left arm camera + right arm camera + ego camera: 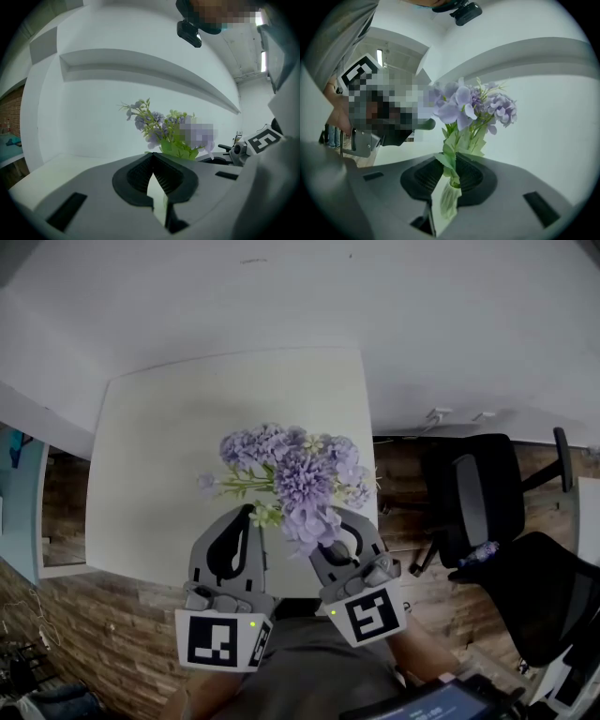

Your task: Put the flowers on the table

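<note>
Flowers [295, 479] sit over the table's [159, 446] near edge, stems loose between the right gripper's [337, 534] parted jaws; the left gripper [248, 514], just beside, is closed and empty.

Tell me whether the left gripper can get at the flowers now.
Probably yes: the left gripper sits beside the flowers, nothing between them, though its jaws are shut and the right gripper straddles the stems, jaws open.
</note>
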Motion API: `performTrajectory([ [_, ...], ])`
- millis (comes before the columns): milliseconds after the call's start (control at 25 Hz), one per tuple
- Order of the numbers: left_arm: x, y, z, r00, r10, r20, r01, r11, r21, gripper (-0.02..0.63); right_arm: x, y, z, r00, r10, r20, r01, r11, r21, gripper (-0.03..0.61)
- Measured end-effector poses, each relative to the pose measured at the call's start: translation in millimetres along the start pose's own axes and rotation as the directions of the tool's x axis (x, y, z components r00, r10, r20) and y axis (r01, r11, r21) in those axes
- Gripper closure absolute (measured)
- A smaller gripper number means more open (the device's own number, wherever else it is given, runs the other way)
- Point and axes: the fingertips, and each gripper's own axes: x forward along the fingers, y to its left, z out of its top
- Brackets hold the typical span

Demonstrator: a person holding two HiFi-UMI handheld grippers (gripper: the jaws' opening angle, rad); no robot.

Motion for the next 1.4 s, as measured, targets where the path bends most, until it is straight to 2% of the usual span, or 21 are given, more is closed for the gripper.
performTrajectory([
  [240,2.2,-2.3,1.1,1.0,-0.011,-0.002,0.011,1.0,0.006,0.606,-1.9,-1.7,-0.1,1.0,-0.012,-0.006,0.012,1.0,-0.013,0.48],
  [440,2.8,-6.9,1.1,1.0,-0.023,0.0,0.023,1.0,0.012,0.606,-7.1,-1.7,-1.8,0.999,-0.037,-0.026,0.034,0.995,-0.091,0.48],
  [920,5.8,-16.4,1.2,0.999,-0.035,0.006,0.035,0.999,0.013,0.606,-13.9,-5.8,-8.5,0.999,-0.015,-0.051,0.013,0.999,-0.037,0.451],
  [1400,10.0,-21.0,5.0,0.999,-0.046,0.009,0.045,0.999,0.022,0.606,-15.5,-11.0,-10.8,0.998,-0.018,-0.06,0.016,0.999,-0.035,0.446],
])
